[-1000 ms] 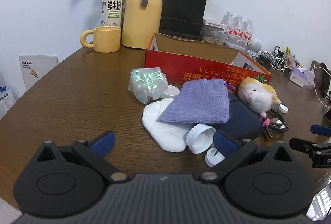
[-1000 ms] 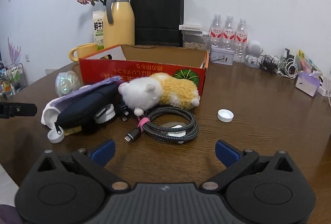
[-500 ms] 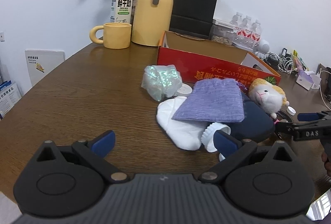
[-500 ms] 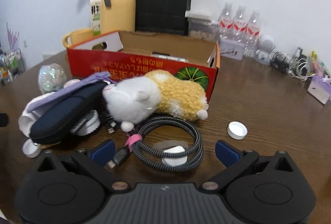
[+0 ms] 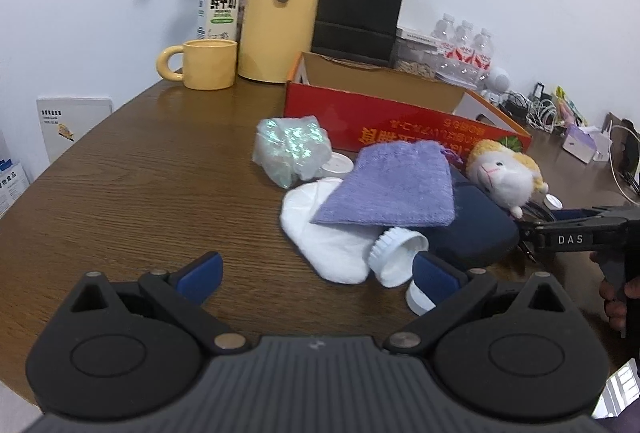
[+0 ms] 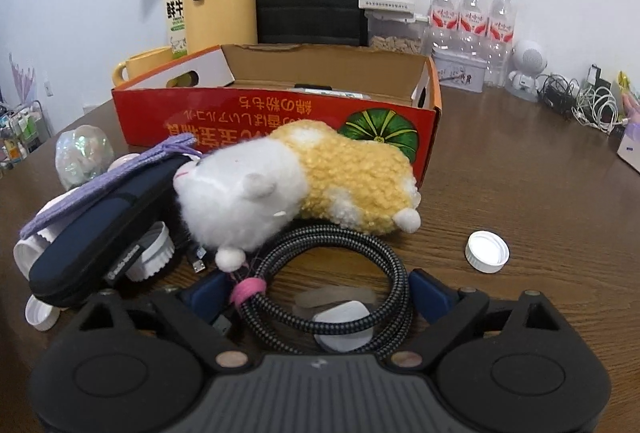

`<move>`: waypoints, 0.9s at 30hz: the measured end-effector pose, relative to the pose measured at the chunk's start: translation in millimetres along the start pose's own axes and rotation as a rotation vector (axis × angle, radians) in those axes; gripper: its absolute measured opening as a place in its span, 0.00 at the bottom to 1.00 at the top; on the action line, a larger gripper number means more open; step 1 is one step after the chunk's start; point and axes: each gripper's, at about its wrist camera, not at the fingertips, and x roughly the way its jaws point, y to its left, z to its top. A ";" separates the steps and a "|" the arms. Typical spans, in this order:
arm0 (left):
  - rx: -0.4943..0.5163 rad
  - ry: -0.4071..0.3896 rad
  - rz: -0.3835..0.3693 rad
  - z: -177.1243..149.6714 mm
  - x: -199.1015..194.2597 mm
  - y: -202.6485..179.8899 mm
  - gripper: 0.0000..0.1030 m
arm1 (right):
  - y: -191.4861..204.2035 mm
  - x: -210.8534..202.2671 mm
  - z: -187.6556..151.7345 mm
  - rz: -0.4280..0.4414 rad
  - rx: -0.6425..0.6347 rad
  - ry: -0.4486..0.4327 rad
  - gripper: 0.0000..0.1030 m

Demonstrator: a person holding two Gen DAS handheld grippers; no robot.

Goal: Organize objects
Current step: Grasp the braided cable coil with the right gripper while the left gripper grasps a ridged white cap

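The right gripper is spread wide, its blue fingertips set on either side of the coiled braided cable, which lies flat on the wooden table; the pads are not pressing on the coil, so nothing is held. A pink tie binds the cable at its left side, and a small white oval piece lies inside the loop. Just beyond the coil, the plush hamster lies on its side, white head to the left, one paw touching the cable. Left of it a dark blue case leans on a white ribbed cap, with a purple pouch on top. A loose white bottle cap sits apart to the right. Behind the hamster stands the open red cardboard box. The left gripper is likewise wide open and empty, low over the table's near edge, its right fingertip just in front of a white cap. Ahead of it lie a white sock, a ribbed white lid on its side, and the purple pouch over both sock and case. An iridescent crumpled wrapper rests further left, near the box. A yellow mug and yellow thermos stand at the back.
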 end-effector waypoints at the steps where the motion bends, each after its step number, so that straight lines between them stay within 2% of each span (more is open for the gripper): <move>1: 0.005 0.002 -0.003 -0.4 1.0 -2.3 1.00 | 0.3 -1.3 -0.1 -0.002 -0.003 -0.006 0.89; 6: 0.045 0.003 -0.021 0.4 6.6 -14.9 0.99 | 1.2 -17.7 -6.1 -0.014 -0.006 -0.057 0.89; 9: 0.065 0.004 -0.033 2.0 11.1 -21.5 0.92 | -2.1 -32.2 -12.2 -0.017 0.013 -0.088 0.89; 11: 0.074 0.003 -0.039 3.2 13.7 -23.9 0.84 | -3.2 -44.2 -17.8 -0.021 0.019 -0.112 0.88; 15: 0.085 0.007 -0.055 4.0 19.1 -27.3 0.73 | -3.0 -68.0 -29.0 -0.024 0.033 -0.150 0.88; 20: 0.101 0.016 -0.070 5.6 25.9 -30.0 0.55 | -1.3 -84.3 -39.6 -0.035 0.036 -0.167 0.88; 25: 0.107 0.013 -0.091 5.6 28.3 -29.3 0.52 | 0.6 -85.1 -40.4 -0.037 0.040 -0.173 0.88; 27: 0.107 0.012 -0.113 4.9 29.4 -27.6 0.40 | 2.3 -84.4 -41.3 -0.035 0.038 -0.172 0.88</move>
